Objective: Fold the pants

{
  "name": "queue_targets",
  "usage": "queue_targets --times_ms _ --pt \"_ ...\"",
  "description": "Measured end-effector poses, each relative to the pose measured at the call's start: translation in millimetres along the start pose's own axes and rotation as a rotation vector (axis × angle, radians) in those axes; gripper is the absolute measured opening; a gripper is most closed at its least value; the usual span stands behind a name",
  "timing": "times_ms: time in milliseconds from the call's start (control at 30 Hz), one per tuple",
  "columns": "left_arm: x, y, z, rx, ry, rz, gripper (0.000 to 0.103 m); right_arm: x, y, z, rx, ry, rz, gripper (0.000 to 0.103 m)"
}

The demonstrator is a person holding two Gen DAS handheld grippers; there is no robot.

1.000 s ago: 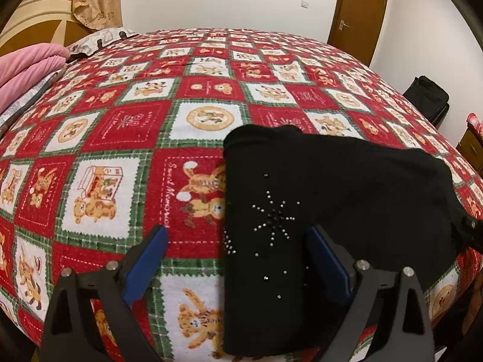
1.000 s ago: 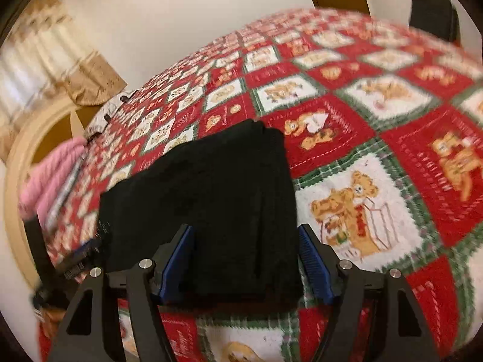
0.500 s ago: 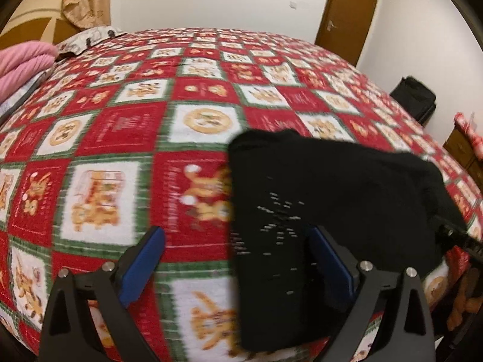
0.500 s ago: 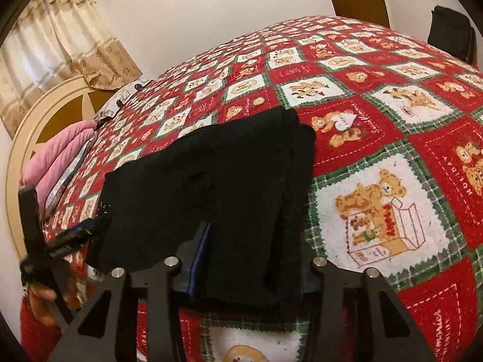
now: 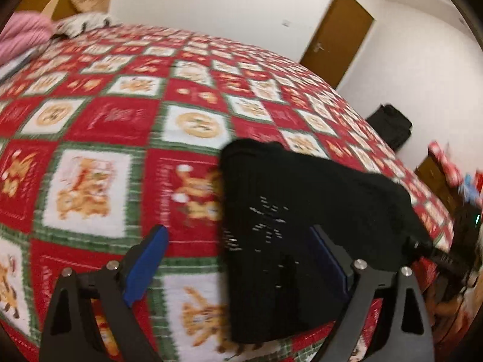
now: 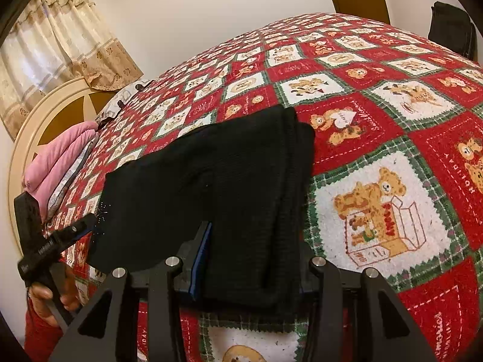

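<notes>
Red patchwork bedspread (image 6: 377, 138) with teddy-bear squares covers the bed. Black folded pants (image 6: 217, 187) lie flat near its front edge. Right gripper (image 6: 253, 267), its jaws just narrowed, pinches the pants' near corner. Left gripper (image 5: 241, 259) stands spread wide astride the other end, gripping nothing.

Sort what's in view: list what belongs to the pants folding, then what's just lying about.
Belongs to the job:
black pants
right gripper, clamped on the pants' edge
left gripper, open over the pants
bedspread, the work surface

Just lying about:
pink bedding
black bag
curtain
door
</notes>
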State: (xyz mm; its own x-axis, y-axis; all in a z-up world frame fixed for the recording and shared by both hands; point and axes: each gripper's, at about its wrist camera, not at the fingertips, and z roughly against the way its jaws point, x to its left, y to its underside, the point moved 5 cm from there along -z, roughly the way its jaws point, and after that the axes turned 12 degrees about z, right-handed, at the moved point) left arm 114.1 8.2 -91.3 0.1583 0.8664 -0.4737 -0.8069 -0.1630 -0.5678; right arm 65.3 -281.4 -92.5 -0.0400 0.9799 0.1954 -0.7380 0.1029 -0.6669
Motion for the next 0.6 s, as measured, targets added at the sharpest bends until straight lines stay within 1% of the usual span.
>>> queue_targets --times_ms 100,133,167,200,267,300,333,367,400,433,500,533,567,600 --pt "-7 5 -2 0.004 0.02 0.001 0.094 -2 0 -1 -0.002 -0.008 -0.008 0.046" --pt "-12 7 -2 0.019 0.052 0.001 0.092 -1 0 0 -0.002 -0.009 -0.01 0.046" --pt "-15 9 -2 0.037 0.082 0.005 0.086 -1 1 0 -0.002 -0.009 -0.011 0.046" --pt "-18 12 -2 0.057 0.099 0.007 0.085 -1 0 0 -0.003 -0.009 -0.01 0.046" --pt "-22 15 -2 0.061 0.095 -0.001 0.085 -1 1 0 -0.002 -0.009 -0.01 0.046" --pt "-23 16 -2 0.07 0.106 0.009 0.084 -1 1 0 -0.003 -0.01 -0.011 0.046" --pt "-23 16 -1 0.088 0.145 0.041 0.082 -1 1 0 -0.003 -0.01 -0.011 0.046" --pt "-24 14 1 0.118 0.219 0.104 0.075 -1 1 0 -0.003 -0.009 -0.01 0.046" --pt "-25 14 2 0.132 0.251 0.132 0.072 -1 1 0 -0.003 -0.009 -0.011 0.046" --pt "-26 11 3 0.136 0.256 0.142 0.067 -1 1 0 -0.003 -0.009 -0.012 0.046" --pt "-25 9 0 0.131 0.212 0.127 0.056 -1 1 0 -0.003 -0.01 -0.012 0.046" --pt "-20 9 -5 0.139 0.183 0.144 0.044 -1 1 0 -0.003 -0.01 -0.011 0.046" --pt "-14 9 -8 0.15 0.17 0.173 0.031 -1 1 0 -0.003 -0.009 -0.011 0.046" --pt "-7 9 -11 0.155 0.167 0.215 0.027 -1 1 0 -0.003 -0.009 -0.012 0.046"
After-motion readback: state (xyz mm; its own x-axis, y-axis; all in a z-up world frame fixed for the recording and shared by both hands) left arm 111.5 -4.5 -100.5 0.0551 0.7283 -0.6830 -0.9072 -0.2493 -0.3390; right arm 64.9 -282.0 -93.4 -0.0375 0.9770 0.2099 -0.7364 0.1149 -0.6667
